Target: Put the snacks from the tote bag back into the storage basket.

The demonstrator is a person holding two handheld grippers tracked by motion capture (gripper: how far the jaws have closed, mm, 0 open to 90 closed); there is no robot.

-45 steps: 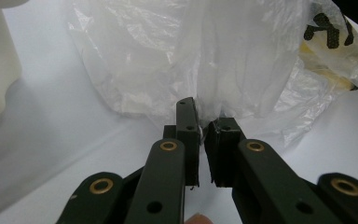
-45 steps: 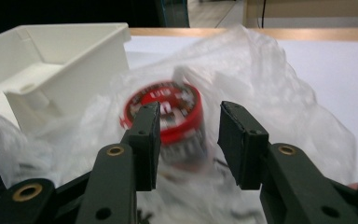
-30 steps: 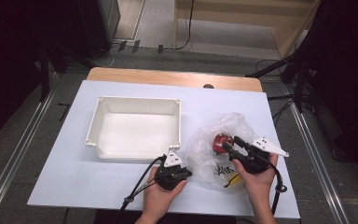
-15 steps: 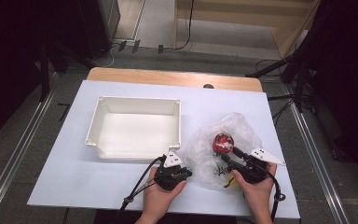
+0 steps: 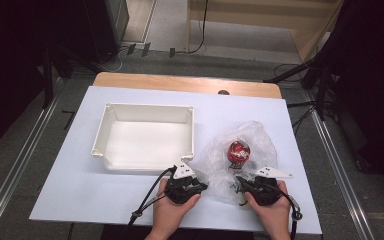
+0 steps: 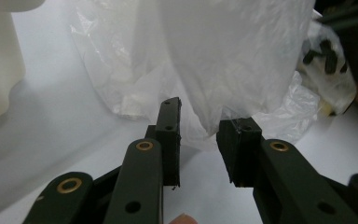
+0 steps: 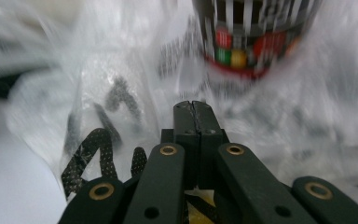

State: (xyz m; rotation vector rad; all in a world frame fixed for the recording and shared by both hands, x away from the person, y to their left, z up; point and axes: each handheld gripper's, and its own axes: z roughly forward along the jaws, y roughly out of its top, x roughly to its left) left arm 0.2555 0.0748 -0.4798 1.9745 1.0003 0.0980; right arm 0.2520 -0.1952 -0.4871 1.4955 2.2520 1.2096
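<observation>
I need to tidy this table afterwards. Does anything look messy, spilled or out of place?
Nothing is spilled. The clear plastic bag lies crumpled on the white table, with a red can standing inside it and small dark pieces near its lower edge. The white tray sits square and empty.

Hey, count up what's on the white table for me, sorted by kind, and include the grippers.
White tray: 1
Clear plastic bag: 1
Red can inside the bag: 1
Hand-held grippers, left hand-held gripper and right hand-held gripper: 2
Total: 5
</observation>
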